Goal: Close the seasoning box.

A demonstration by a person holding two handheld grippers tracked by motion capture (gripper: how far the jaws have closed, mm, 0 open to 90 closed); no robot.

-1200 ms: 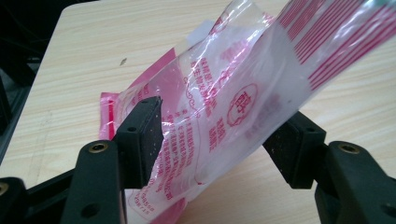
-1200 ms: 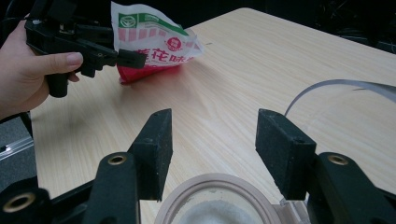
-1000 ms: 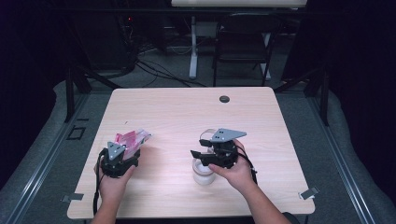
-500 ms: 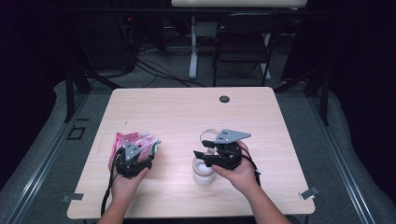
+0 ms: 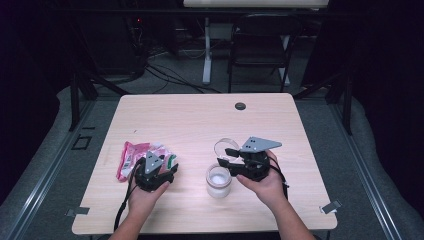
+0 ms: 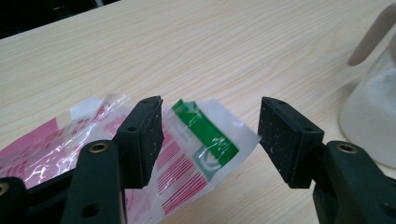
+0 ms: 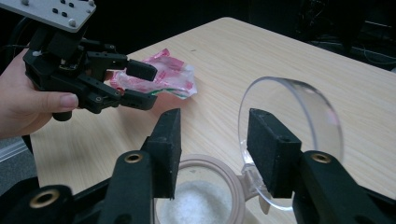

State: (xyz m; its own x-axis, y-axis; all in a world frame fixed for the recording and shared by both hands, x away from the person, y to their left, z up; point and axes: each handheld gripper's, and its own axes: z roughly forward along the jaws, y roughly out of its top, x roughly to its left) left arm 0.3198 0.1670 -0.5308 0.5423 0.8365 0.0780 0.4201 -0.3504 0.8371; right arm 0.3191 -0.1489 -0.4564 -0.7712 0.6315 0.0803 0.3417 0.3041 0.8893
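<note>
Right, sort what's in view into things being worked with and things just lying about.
In use:
- left gripper, jaws open over the pink and green packet
- right gripper, jaws open above the jar of white powder
- the jar's clear flip lid, standing open

Lying about:
- black disc near the table's far edge
- chair beyond the table

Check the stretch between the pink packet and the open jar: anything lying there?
Nothing lies on the table there; in the high view the left gripper hangs over that bare wood between the packet and the jar.
</note>
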